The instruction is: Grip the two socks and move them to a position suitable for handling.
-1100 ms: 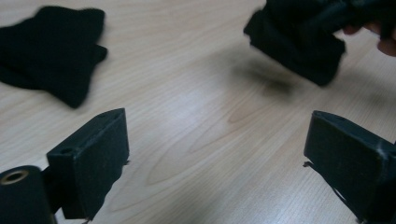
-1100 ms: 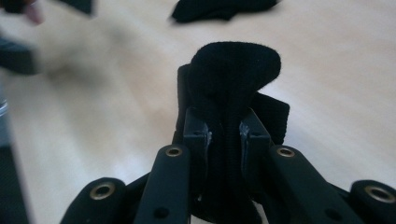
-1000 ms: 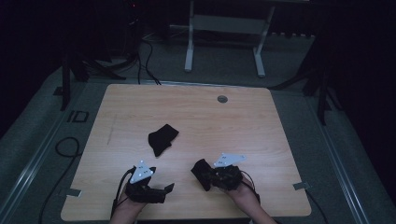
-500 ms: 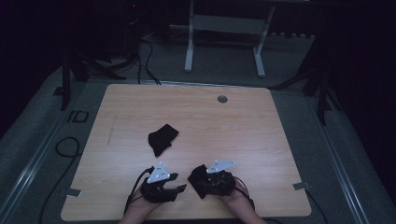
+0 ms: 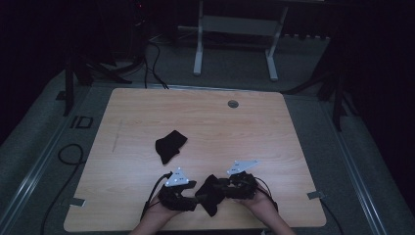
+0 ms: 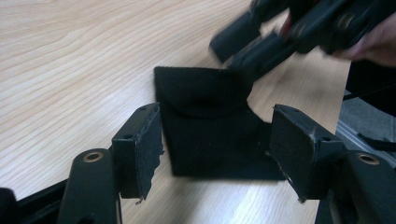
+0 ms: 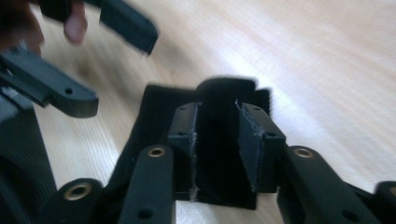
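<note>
Sock (image 5: pixel 211 193): black, lying between my two grippers.
Right gripper (image 5: pixel 226 186): my jaws pinch its cloth.
Left gripper (image 5: pixel 193 196): my jaws spread wide, holding nothing.

L gripper (image 5: pixel 192 192) low at table's 6 o'clock edge, jaws spread wide, pointing toward 3. R gripper (image 5: pixel 221 188) just beside it at 3 o'clock, jaws nearly closed, clamped on something, aimed at 9. Both hands come in from 6.

Only readable mark: "ID" on the floor mat (image 5: pixel 80 122) left of the table (image 5: pixel 147 112)
</note>
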`<state>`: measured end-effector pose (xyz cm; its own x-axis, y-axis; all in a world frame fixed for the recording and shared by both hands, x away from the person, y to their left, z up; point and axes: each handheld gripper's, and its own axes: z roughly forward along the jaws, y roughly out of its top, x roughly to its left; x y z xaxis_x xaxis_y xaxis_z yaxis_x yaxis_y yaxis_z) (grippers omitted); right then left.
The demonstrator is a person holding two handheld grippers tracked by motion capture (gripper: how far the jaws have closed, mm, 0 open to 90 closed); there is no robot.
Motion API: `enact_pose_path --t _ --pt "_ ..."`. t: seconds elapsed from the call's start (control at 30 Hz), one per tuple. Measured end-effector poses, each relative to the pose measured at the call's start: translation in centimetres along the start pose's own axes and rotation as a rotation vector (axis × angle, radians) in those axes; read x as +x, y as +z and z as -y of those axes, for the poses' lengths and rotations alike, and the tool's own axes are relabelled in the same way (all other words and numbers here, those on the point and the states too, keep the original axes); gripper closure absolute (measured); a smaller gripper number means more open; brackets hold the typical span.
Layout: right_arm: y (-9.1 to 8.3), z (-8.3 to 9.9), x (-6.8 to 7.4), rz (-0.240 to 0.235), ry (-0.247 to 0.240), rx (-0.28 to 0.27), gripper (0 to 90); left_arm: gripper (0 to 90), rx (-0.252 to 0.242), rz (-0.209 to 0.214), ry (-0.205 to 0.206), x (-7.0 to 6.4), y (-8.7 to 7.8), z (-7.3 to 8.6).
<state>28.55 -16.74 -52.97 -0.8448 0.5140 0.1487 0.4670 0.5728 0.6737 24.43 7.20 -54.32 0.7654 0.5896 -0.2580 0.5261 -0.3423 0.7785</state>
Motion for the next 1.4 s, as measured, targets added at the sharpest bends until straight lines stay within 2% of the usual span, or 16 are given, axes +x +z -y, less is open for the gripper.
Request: enact_pose_path --t 0.07,0.17,0.3,0.4,0.53,0.6,0.73,0.9,0.93,1.07,1.13,1.2,1.3,1.33,1.37,1.4 --pt "0.9 0.2 0.3 0.003 -0.034 0.045 72.5 35.2 0.018 -0.002 0.008 0.0 0.7 -0.1" --pt "2.2 0.4 0.5 0.011 -0.043 0.083 72.4 35.2 0.052 -0.018 0.024 0.1 1.7 -0.3" --pt "2.7 0.7 1.1 0.07 -0.102 0.059 85.4 36.4 0.067 -0.032 -0.011 1.0 2.3 -0.6" --pt "2.5 0.7 1.6 0.109 -0.129 0.049 86.7 39.0 0.072 -0.045 -0.028 1.7 2.3 -0.8" --pt "1.5 0.3 2.6 0.108 -0.176 0.005 86.8 40.1 0.062 -0.027 -0.052 1.9 1.6 -0.9" --pt "0.9 0.0 3.0 0.109 -0.184 -0.011 86.8 40.1 0.042 0.006 -0.059 1.8 1.1 -1.0" --pt "0.5 -0.2 3.5 0.098 -0.203 -0.026 86.8 43.9 0.04 0.058 -0.041 1.3 0.7 -1.4" --pt "0.7 -0.1 4.0 0.079 -0.232 -0.01 86.7 60.3 0.078 0.027 0.05 1.1 0.9 -1.2" --pt "0.7 -0.1 4.0 0.08 -0.232 -0.011 86.8 62.3 0.091 0.02 0.074 1.0 0.9 -1.1" --pt "0.8 0.0 3.8 0.068 -0.216 -0.007 86.5 85.2 0.096 0.049 0.076 0.9 1.1 -0.9" --pt "0.7 -0.1 3.7 0.056 -0.207 -0.007 83.5 87.0 0.089 0.046 0.069 0.8 1.0 -0.8" --pt "0.2 -0.3 3.1 0.027 -0.183 -0.036 71.3 87.4 0.095 0.04 0.076 0.7 0.9 -0.8" --pt "-0.6 -0.6 2.2 0.048 -0.143 -0.069 65.1 87.8 0.107 0.052 0.087 0.7 0.8 -0.8" --pt "-0.9 -0.9 0.5 0.069 -0.071 -0.061 63.7 87.8 0.121 0.049 0.088 0.7 0.8 -0.6" --pt "-0.9 -0.9 0.5 0.069 -0.071 -0.061 63.7 87.7 0.121 0.049 0.088 0.7 0.8 -0.6" --pt "-0.2 -0.9 -0.6 0.073 -0.033 -0.034 60.5 87.7 0.127 0.05 0.09 0.8 0.9 -0.5"
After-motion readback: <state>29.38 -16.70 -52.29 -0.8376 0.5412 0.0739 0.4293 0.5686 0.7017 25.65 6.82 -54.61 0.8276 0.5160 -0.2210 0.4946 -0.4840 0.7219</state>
